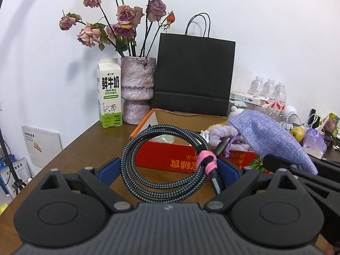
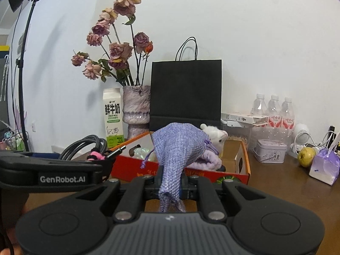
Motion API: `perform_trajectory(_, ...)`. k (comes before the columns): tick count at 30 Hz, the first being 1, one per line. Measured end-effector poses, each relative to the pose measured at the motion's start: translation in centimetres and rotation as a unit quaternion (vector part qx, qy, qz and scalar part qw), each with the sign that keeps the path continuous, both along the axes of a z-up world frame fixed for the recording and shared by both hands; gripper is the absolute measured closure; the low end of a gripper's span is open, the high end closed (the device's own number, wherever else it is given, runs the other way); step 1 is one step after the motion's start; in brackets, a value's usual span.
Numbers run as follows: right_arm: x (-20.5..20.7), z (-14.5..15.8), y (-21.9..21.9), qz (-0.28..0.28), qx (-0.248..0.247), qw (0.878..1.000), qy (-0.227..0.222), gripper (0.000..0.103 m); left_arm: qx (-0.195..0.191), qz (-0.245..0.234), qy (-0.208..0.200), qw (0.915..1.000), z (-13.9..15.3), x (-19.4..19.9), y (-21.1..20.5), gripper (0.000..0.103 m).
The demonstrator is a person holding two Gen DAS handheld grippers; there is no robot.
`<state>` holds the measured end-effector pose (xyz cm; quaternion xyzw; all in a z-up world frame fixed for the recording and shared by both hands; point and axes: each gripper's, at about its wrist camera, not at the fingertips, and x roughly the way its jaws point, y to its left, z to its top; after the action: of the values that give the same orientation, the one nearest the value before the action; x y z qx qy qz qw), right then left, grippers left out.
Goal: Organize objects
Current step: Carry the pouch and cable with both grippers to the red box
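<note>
While your left gripper (image 1: 167, 167) pinches the coiled braided cable (image 1: 163, 165) between its blue pads, the coil stands upright in the jaws, raised above the brown surface (image 1: 89, 148) and just in front of the red cardboard box (image 1: 182, 159). A pink tie (image 1: 207, 159) binds the coil on its right side, beside the cable's plugs. Your right gripper (image 2: 171, 188) has its jaws pressed together on the lower end of the purple fabric pouch (image 2: 178, 146), which rises from the jaws and fans out above the box's front wall. Inside the box lie a white plush toy (image 2: 214, 137) and a fluffy lilac item (image 2: 207, 159). Behind the box stand a black paper bag (image 2: 186, 93), a vase of dried roses (image 2: 136, 108) and a milk carton (image 2: 113, 116).
</note>
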<state>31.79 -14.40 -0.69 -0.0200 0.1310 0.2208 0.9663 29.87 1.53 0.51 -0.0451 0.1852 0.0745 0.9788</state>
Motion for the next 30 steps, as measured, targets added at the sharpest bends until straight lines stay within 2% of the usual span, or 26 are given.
perform_trajectory(30,11.8,0.1,2.9,0.008,0.012,1.0,-0.001,0.093,-0.017,0.015,-0.011,0.9997,0.7,11.8,1.5,0.006)
